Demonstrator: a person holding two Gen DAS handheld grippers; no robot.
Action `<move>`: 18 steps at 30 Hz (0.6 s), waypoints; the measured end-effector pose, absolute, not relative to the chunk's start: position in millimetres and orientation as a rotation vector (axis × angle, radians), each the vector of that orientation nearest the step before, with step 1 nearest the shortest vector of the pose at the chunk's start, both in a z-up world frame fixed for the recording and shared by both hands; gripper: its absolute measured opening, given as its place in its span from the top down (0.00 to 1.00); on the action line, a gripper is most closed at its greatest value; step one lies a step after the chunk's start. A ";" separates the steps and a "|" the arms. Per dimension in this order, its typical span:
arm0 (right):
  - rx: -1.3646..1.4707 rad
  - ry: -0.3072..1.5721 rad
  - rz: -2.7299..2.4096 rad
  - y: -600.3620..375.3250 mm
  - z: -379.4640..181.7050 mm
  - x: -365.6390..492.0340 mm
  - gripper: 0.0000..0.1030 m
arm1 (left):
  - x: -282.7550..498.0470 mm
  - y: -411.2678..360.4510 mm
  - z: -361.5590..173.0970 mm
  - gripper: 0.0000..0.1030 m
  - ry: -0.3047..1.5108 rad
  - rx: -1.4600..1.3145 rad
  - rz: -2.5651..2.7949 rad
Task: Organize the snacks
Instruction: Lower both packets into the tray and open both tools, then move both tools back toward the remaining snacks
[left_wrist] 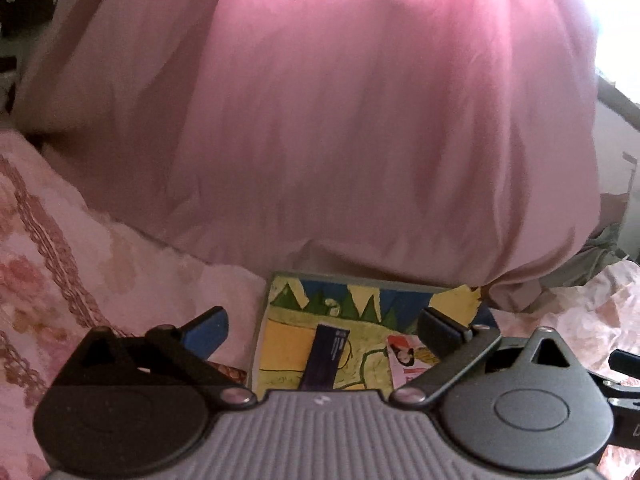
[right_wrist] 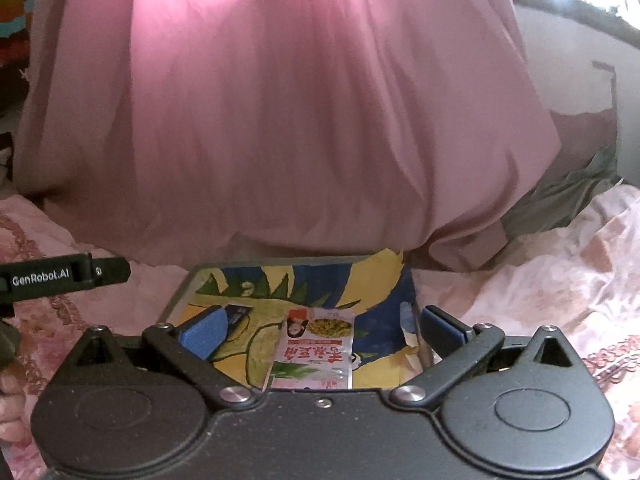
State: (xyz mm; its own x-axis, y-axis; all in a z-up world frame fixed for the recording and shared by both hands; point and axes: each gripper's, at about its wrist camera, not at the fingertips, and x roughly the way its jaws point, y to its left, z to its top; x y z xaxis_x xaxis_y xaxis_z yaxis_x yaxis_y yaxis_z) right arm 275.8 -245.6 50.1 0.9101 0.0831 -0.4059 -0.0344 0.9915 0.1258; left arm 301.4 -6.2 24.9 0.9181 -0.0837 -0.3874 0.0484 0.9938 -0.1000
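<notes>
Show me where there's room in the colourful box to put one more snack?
The box floor is bare between the dark packet on the left and the pink snack packet on the right, and behind both, toward the pink curtain. The near part is hidden by the open grippers.

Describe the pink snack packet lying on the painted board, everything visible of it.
The pink snack packet is a flat, glossy sachet printed with red characters, a cartoon figure and a picture of green food. It lies face up on the colourful painted board, to the right of a dark wrapped bar. Its near end is hidden behind the gripper body. Nothing grips it.
</notes>
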 end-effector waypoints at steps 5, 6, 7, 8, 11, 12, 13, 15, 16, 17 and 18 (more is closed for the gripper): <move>0.109 0.389 0.048 -245.2 57.0 241.6 0.01 | 266.0 -8.0 35.0 0.00 0.360 -0.064 -0.060; 0.118 0.386 0.048 -245.5 57.6 233.9 0.01 | 258.1 -8.0 35.9 0.00 0.356 -0.065 -0.059; 0.126 0.381 0.048 -245.9 58.2 227.1 0.01 | 250.6 -7.5 36.0 0.00 0.354 -0.069 -0.058; 0.133 0.377 0.047 -246.4 58.6 219.2 0.01 | 240.4 -6.3 35.1 0.00 0.351 -0.074 -0.058; 0.123 0.366 0.043 -244.8 58.2 195.4 0.01 | 211.0 -2.2 27.6 0.00 0.339 -0.077 -0.058; 0.113 0.363 0.041 -243.6 57.4 187.1 0.01 | 200.1 -0.8 23.9 0.00 0.337 -0.076 -0.053; 0.106 0.362 0.040 -242.5 56.7 179.8 0.01 | 190.7 0.6 20.3 0.00 0.341 -0.077 -0.047; 0.100 0.363 0.035 -239.8 53.7 166.2 0.01 | 176.2 3.9 15.4 0.00 0.356 -0.087 -0.047; 0.101 0.365 0.036 -239.0 52.3 159.0 0.01 | 170.1 5.7 13.5 0.00 0.364 -0.092 -0.049; 0.103 0.367 0.037 -238.4 51.0 153.0 0.01 | 163.0 7.6 12.0 0.00 0.371 -0.098 -0.050; 0.105 0.369 0.038 -237.4 49.9 146.7 0.01 | 155.9 9.4 10.2 0.00 0.378 -0.100 -0.048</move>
State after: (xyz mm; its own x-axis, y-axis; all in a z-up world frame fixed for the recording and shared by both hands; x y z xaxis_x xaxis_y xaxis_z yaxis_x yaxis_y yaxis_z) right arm 146.7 -237.4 49.9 0.9321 0.0559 -0.3577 -0.0176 0.9938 0.1094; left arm 155.9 9.4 10.2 0.9285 -0.0654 -0.3656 0.0280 0.9939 -0.1065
